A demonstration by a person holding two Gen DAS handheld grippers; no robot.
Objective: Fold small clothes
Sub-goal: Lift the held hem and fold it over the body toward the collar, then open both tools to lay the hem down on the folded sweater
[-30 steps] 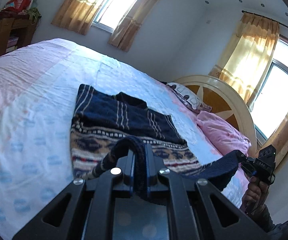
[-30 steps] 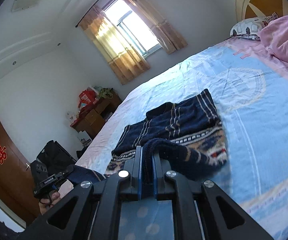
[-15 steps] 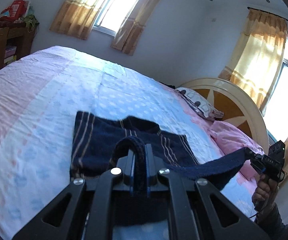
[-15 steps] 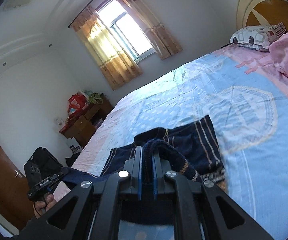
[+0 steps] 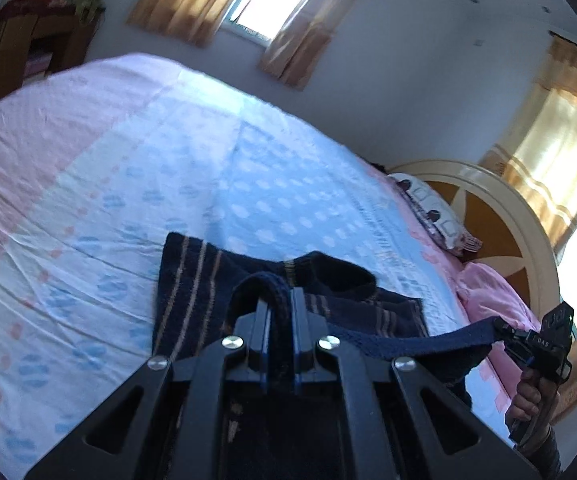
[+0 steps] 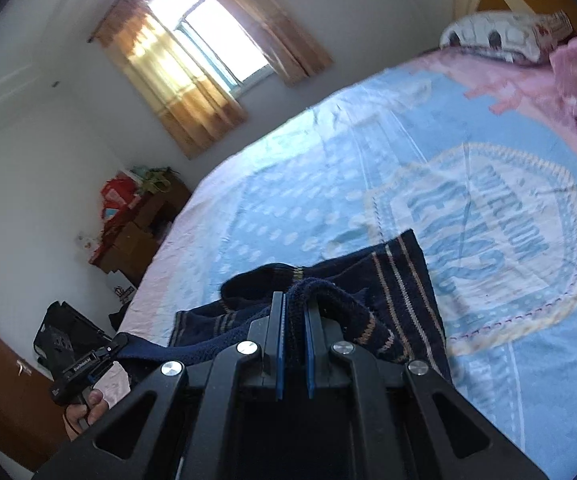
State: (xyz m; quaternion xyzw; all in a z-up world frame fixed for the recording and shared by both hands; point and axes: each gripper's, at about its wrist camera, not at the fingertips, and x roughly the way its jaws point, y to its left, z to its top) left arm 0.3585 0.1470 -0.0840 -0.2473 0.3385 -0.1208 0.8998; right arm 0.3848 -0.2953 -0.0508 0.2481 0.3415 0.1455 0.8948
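A small navy knit sweater (image 5: 192, 288) with thin tan stripes lies on the bed; it also shows in the right wrist view (image 6: 400, 288). My left gripper (image 5: 278, 308) is shut on its bottom hem, which loops over the fingertips. My right gripper (image 6: 294, 312) is shut on the other end of the hem. The hem is stretched taut between them and lifted over the body. The right gripper also shows in the left wrist view (image 5: 508, 332), the left one in the right wrist view (image 6: 112, 350). The sweater's patterned lower part is hidden.
The bed has a pink and blue sheet (image 5: 128, 168) with a large crest print (image 6: 488, 224). Pillows (image 5: 436, 216) and a round headboard (image 5: 500, 216) are at its head. A wooden cabinet (image 6: 136, 232) stands by the wall. A curtained window (image 5: 264, 4) is behind the bed.
Both grippers have carried the hem up and forward over the sweater. The patterned lower band, visible a second ago, is now covered, and only the striped upper part shows.
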